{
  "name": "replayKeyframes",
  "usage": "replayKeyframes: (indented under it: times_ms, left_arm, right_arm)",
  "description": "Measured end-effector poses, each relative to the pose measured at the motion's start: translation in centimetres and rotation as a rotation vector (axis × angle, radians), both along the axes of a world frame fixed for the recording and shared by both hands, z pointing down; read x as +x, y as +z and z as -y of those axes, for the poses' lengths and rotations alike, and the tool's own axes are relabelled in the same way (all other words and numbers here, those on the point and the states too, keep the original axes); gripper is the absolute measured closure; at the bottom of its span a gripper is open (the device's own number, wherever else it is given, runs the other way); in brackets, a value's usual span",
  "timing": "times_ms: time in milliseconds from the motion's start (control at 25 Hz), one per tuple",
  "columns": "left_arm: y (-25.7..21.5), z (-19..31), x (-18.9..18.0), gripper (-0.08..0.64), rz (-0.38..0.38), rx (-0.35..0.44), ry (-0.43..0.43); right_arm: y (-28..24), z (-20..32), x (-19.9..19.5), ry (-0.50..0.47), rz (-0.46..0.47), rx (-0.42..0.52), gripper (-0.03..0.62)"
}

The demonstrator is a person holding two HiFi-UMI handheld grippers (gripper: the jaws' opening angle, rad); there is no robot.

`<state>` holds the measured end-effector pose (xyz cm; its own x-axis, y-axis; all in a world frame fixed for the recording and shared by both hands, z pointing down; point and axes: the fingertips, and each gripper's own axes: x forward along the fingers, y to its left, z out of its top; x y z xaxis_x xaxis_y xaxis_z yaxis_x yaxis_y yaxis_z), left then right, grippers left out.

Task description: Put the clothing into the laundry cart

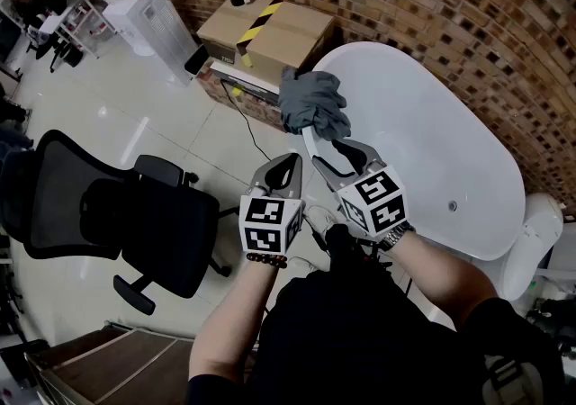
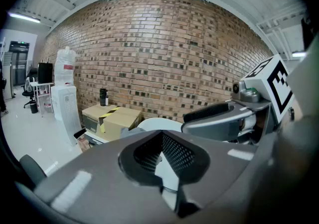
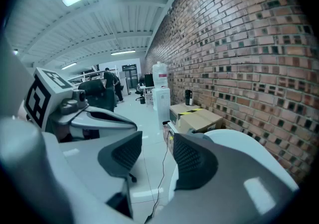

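Since neither claw grips any cloth, step in hand: the reach for the pick-up, by my judgement; nothing looks delivered yet.
Clothing: crumpled grey fabric garment [image 1: 312, 104], soft and bunched in folds, draped on the far rim of the glossy white oval bathtub [image 1: 432, 142], just beyond both grippers.
Left gripper [image 1: 288, 165]: dark ribbed pads meet at the tips, with nothing between them.
Right gripper [image 3: 157, 143]: ribbed pads stand moderately apart; only pale floor and a thin black cable [image 3: 163, 168] show through the gap.
Next move: probably bring the right gripper onto a thick fold, close, and lift clear of the smooth rim; limp cloth may trail.
Laundry cart: in none of the views.
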<state>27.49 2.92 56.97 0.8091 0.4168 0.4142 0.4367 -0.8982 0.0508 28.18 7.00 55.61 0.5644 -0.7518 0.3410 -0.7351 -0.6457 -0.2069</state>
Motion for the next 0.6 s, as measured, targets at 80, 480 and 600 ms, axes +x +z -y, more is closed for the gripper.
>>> replayKeyframes:
  times_ms: [80, 480, 600]
  left_arm:
    - [0.9, 0.3, 2.0, 0.557, 0.006, -0.001, -0.008]
    - [9.1, 1.5, 10.0, 0.557, 0.072, 0.006, -0.039]
    - [11.9, 2.2, 12.0, 0.557, 0.093, 0.007, -0.051]
  right_arm:
    - [1.1, 0.3, 2.1, -0.009, 0.012, -0.006, 0.386]
    - [11.5, 1.9, 11.1, -0.052, 0.089, -0.069, 0.296]
    - [15.7, 2.6, 13.3, -0.069, 0.119, -0.103, 0.261]
